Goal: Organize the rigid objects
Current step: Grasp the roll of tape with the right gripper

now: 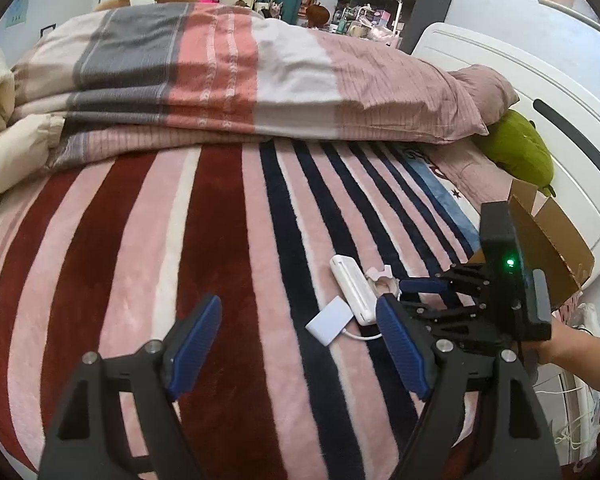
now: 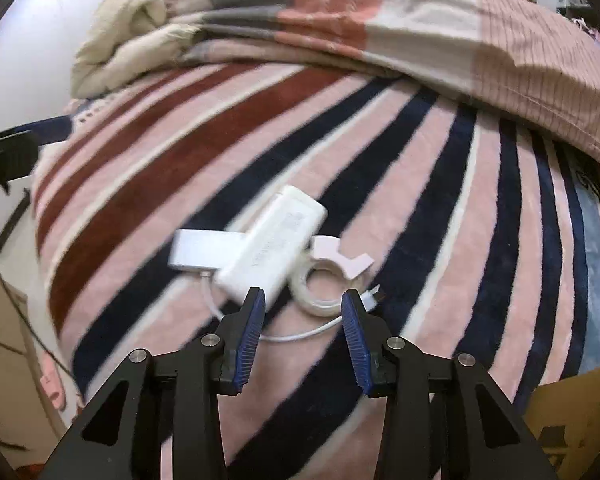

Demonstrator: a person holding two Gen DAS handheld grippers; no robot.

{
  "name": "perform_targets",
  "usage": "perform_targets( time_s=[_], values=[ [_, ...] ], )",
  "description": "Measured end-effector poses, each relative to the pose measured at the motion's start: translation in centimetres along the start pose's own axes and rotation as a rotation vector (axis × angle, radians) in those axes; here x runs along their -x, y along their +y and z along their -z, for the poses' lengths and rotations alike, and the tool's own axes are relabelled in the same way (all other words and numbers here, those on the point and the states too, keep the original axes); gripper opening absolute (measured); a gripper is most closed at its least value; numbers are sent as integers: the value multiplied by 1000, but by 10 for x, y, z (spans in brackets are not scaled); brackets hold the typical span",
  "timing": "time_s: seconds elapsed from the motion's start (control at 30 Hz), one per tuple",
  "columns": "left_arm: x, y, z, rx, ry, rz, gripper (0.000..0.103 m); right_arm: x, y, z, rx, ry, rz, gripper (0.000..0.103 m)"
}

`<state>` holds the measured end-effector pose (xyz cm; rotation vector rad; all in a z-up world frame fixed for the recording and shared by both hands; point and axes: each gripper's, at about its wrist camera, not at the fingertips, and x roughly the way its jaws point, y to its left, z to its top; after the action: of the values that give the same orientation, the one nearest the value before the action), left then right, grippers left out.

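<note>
Three white objects lie together on the striped blanket [image 1: 228, 240]. They are an oblong charger block [image 2: 276, 244], a flat square adapter [image 2: 200, 252] with a thin cable [image 2: 300, 334], and a tape roll [image 2: 320, 300] in a pale pink holder [image 2: 340, 258]. My right gripper [image 2: 303, 294] hangs just over the tape roll, its blue pads apart on either side of the ring and not pressing it. In the left wrist view the charger block [image 1: 352, 288] and adapter [image 1: 328, 320] lie just ahead. My left gripper [image 1: 298, 302] is wide open and holds nothing. The right gripper [image 1: 410, 294] reaches in from the right.
An open cardboard box [image 1: 548, 248] sits at the bed's right edge, also seen as the box corner [image 2: 572, 420]. A folded striped quilt [image 1: 220, 80] fills the far half of the bed. A green plush [image 1: 516, 148] leans on the white headboard [image 1: 540, 80]. A hand [image 1: 568, 344] holds the right gripper.
</note>
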<state>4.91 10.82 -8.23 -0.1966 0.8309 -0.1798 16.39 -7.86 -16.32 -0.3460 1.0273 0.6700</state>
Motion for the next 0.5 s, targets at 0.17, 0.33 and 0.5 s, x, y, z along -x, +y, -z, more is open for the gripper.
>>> perform_targets(
  time_s=[0.17,0.33,0.5],
  values=[
    [-5,1,0,0,12,2,77,-14,-7,0,-1,15,18,41],
    [-5,-4,1,-2,17,3,77,-19,-5,-4,22,-23,33,46],
    [-3,-11,0,-10,18,-5,77,-20,-4,-7,68,-52,62,10]
  ],
)
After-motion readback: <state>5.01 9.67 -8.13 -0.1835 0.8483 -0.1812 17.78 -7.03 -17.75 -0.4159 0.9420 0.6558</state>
